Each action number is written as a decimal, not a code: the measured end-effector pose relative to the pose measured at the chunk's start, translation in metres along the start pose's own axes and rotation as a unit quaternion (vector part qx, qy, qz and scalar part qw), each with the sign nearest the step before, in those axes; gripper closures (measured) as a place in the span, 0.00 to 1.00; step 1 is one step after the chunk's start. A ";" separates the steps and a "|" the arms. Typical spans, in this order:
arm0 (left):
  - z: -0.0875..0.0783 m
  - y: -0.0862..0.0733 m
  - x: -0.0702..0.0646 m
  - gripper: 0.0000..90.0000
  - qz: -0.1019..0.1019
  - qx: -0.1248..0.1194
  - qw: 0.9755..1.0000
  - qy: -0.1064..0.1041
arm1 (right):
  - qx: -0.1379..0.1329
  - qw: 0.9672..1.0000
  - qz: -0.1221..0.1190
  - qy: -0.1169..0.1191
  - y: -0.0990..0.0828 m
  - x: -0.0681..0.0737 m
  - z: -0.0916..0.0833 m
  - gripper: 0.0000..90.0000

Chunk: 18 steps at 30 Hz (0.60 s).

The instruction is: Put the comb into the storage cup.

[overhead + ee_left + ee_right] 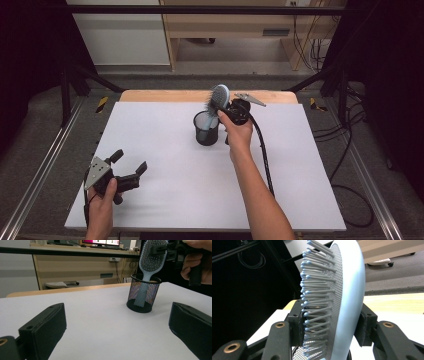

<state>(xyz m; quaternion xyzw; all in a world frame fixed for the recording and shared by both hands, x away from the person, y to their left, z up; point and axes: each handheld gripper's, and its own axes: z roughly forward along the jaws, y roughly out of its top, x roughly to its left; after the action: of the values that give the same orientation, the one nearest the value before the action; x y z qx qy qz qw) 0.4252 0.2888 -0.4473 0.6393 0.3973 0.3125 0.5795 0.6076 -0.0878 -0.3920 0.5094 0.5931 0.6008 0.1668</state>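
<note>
We hold the pale blue oval paddle hairbrush by its head in our right gripper, jaws clamped on bristles and back. Its long axis stands nearly upright, handle down inside the black wire-mesh cup mid-table, head upward. Our left gripper rests with jaws apart, holding nothing.

Open table all round — only the mesh cup with hairbrush obstructs.

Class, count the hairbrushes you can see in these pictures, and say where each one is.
1: a blue hairbrush stands handle-down in the black mesh cup, its head clamped by the right gripper.
</note>
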 end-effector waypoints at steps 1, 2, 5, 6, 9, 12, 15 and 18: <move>0.000 0.000 0.000 0.02 0.000 0.000 1.000 -0.001 | 0.000 1.000 0.000 0.000 0.000 0.000 0.000 0.56; 0.000 0.000 0.000 0.02 0.001 0.000 1.000 -0.001 | -0.001 1.000 0.001 -0.001 0.000 -0.001 0.000 0.56; 0.000 0.000 0.000 0.02 0.001 0.000 1.000 -0.001 | -0.002 1.000 0.010 -0.004 -0.001 -0.005 -0.001 0.56; 0.000 0.000 0.000 0.02 0.001 0.000 1.000 -0.001 | -0.002 1.000 0.013 -0.006 -0.001 -0.006 -0.001 0.55; 0.000 0.000 0.000 0.02 0.000 0.001 1.000 -0.001 | -0.003 1.000 0.023 -0.006 -0.002 -0.010 -0.002 0.55; 0.001 0.000 0.000 0.02 -0.001 0.001 1.000 -0.005 | 0.000 1.000 0.027 -0.007 -0.001 -0.013 -0.003 0.54; 0.001 0.000 0.000 0.02 -0.001 0.002 1.000 -0.005 | 0.001 1.000 0.029 -0.008 -0.001 -0.015 -0.004 0.53; 0.000 0.000 0.000 0.02 0.000 0.001 1.000 -0.001 | 0.003 0.999 0.031 -0.009 -0.001 -0.017 -0.004 0.53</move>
<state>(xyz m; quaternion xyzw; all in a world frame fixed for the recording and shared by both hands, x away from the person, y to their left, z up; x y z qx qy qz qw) 0.4254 0.2885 -0.4473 0.6403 0.3969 0.3111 0.5794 0.6110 -0.1037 -0.3995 0.5336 0.5770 0.5994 0.1518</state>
